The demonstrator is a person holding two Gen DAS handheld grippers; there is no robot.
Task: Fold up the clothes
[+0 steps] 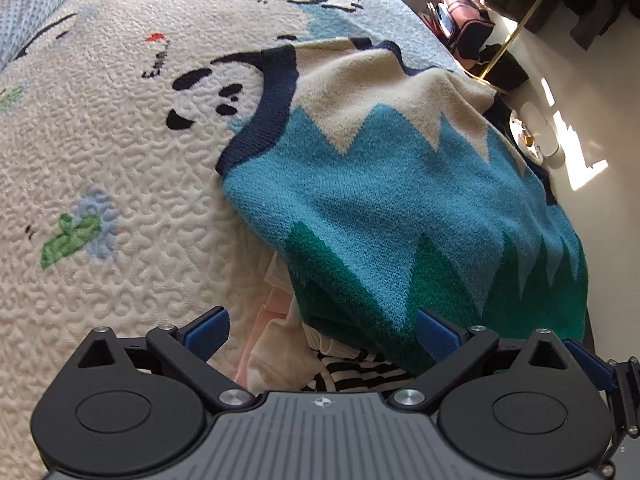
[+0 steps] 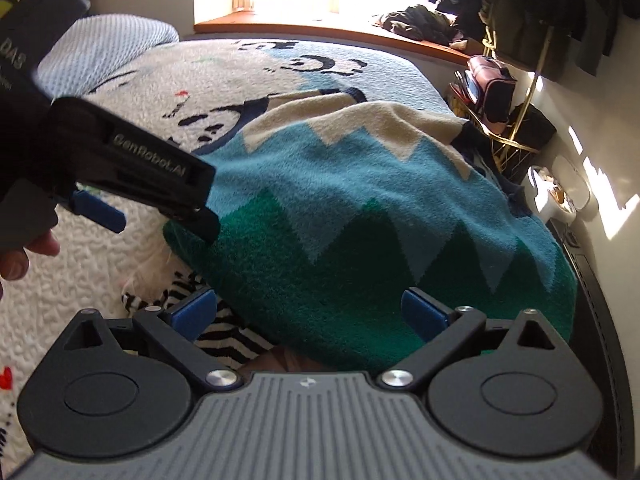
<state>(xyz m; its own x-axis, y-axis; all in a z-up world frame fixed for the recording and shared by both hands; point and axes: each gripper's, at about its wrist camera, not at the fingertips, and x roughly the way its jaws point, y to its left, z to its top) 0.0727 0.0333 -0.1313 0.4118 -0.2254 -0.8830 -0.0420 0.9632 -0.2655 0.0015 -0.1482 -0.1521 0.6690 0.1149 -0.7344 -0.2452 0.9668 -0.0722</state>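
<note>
Left gripper (image 1: 322, 334) jaws wide apart, gripping nothing, hovering at near edge of knitted blue, green and cream zigzag sweater (image 1: 400, 200). Right gripper (image 2: 308, 314) likewise spread, empty, above green hem. Sweater spread on cream panda-print blanket (image 1: 120, 140), over striped black-and-white garment (image 1: 352, 368).

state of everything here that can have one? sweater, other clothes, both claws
sweater: spread over the pile, not folded, not gripped
striped garment: crumpled, mostly under the sweater
pale garment: crumpled, partly under the sweater
left claw: open, low over the sweater's green hem, holding nothing
right claw: open, over the green hem, holding nothing
blanket: laid flat on the bed
</note>
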